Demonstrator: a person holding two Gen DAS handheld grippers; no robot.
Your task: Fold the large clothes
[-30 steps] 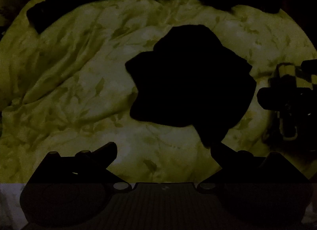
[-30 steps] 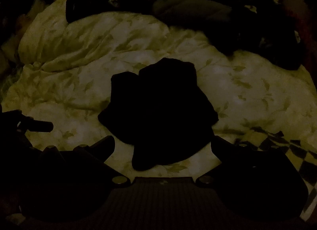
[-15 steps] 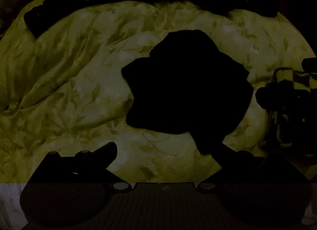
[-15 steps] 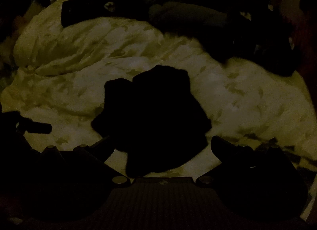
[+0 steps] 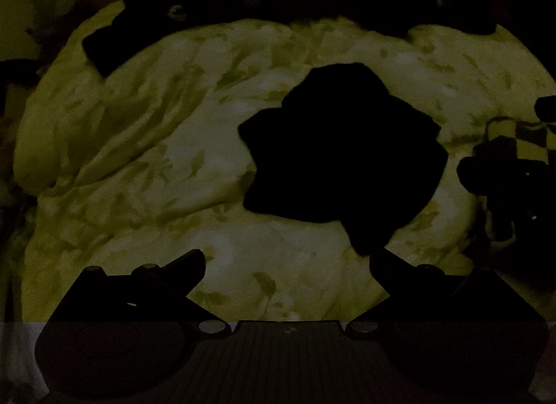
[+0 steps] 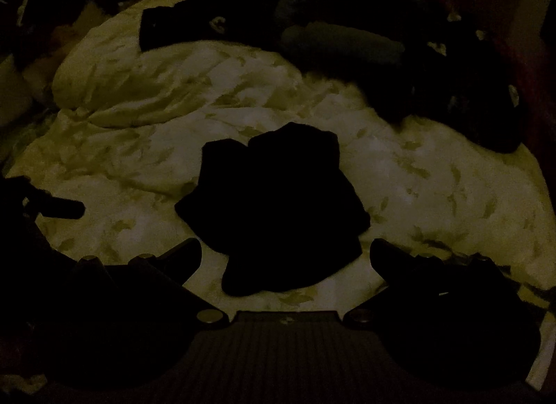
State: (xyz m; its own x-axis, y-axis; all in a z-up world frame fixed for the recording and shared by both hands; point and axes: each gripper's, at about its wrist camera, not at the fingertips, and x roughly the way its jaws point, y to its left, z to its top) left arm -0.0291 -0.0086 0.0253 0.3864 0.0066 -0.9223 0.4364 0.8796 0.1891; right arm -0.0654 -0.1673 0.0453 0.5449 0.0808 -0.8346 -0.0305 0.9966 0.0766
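a very dim scene is shown. a black garment (image 5: 342,157) is seen lying bunched in a crumpled heap on a pale leaf-patterned duvet (image 5: 146,167), near the middle of the bed; its folds cannot be made out in the darkness. in the left wrist view the left gripper (image 5: 288,261) is held above the duvet with its fingers spread wide and nothing between them; the near corner of the garment lies just beyond the right fingertip, and contact cannot be judged. in the right wrist view the right gripper (image 6: 285,254) is likewise held with its fingers parted and empty, the garment's near edge (image 6: 274,275) falling between them. a row of dark clothes (image 6: 399,56) is piled along the far side of the bed. a checkered cloth (image 5: 531,136) is visible at the right edge.
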